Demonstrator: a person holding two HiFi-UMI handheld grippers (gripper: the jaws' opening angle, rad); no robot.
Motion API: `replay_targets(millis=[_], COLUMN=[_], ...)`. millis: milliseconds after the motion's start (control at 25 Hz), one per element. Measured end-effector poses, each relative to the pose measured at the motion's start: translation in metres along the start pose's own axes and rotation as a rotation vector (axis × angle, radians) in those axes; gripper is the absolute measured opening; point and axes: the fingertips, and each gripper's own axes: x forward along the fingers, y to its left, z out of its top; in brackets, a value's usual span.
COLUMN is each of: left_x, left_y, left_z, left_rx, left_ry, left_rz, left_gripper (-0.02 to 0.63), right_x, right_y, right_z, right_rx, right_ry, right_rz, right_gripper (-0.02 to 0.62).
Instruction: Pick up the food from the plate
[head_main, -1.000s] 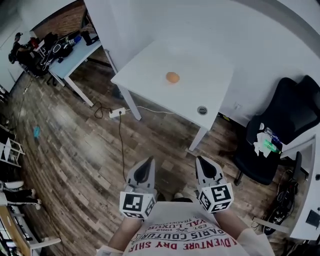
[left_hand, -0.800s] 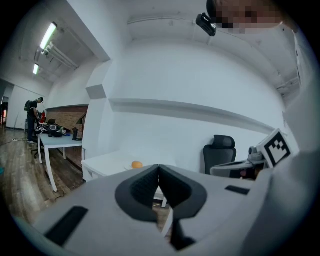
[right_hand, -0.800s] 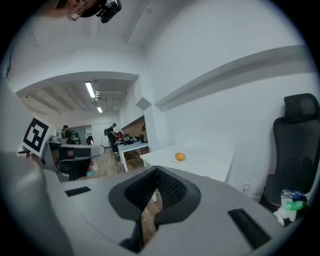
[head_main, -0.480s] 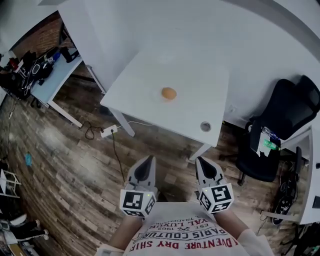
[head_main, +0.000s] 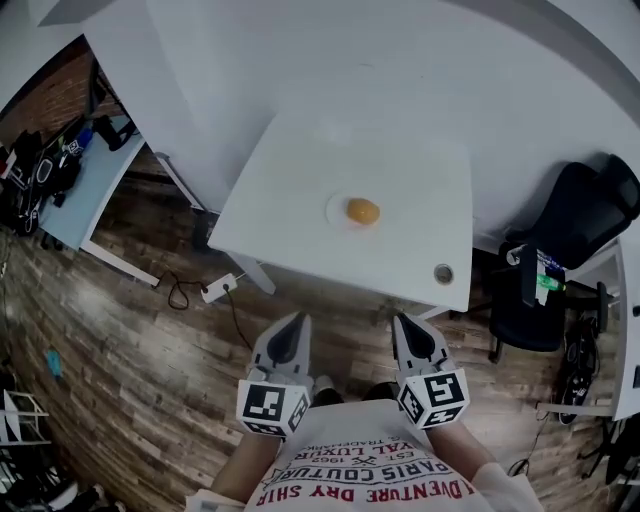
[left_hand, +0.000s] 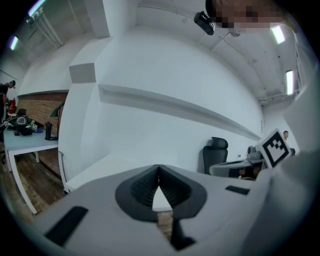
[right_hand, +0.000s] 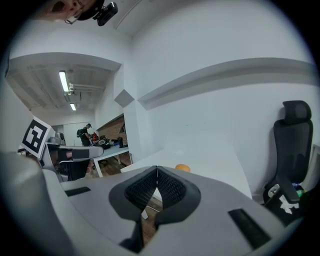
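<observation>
Drifting toward frame centre, the counter (head_main: 290, 185) is nearing as I'm carrying left tongs (head_main: 296, 320) and right tongs (head_main: 402, 320) clenched empty, needing one opening squarely over the food (head_main: 362, 211).

I faced a white table (head_main: 300, 190) with a small round object (head_main: 443, 273) near its corner. A black office chair (head_main: 590, 215) stood right of it, a power strip (head_main: 222, 288) on the wood floor (head_main: 130, 380).

The only print that can be read stands on the person's shirt (head_main: 370, 478), upside down at the bottom of the head view: "PARIS COUTUR", "DVENTURE" and "DRY SHIF", each cut off. The smaller lines above these words are too small to read surely.
</observation>
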Motion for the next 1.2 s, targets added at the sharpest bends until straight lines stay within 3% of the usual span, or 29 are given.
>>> replay_targets(millis=[200,520,920,1200], left_x=[0.022,0.086,0.215,0.283], left_y=[0.030,0.054,0.068,0.057], left_z=[-0.004,0.001,0.027,0.022], left_rx=[-0.027,-0.018,0.007,0.021], left_ry=[0.024,0.046,0.098,0.164], left_rz=[-0.033,-0.050,-0.102,-0.172], left_gripper=[0.008,0.008,0.008,0.008], right_x=[0.031,0.094,0.188,0.220], right_y=[0.005,-0.029,-0.108,-0.164], right_z=[0.007,0.013,0.049,0.044], right_rx=[-0.008,0.018,0.058,0.122], right_ry=[0.016,0.038,0.045,0.095], right_rz=[-0.027,-0.034,-0.027,-0.073], right_gripper=[0.014,0.014,0.014,0.012])
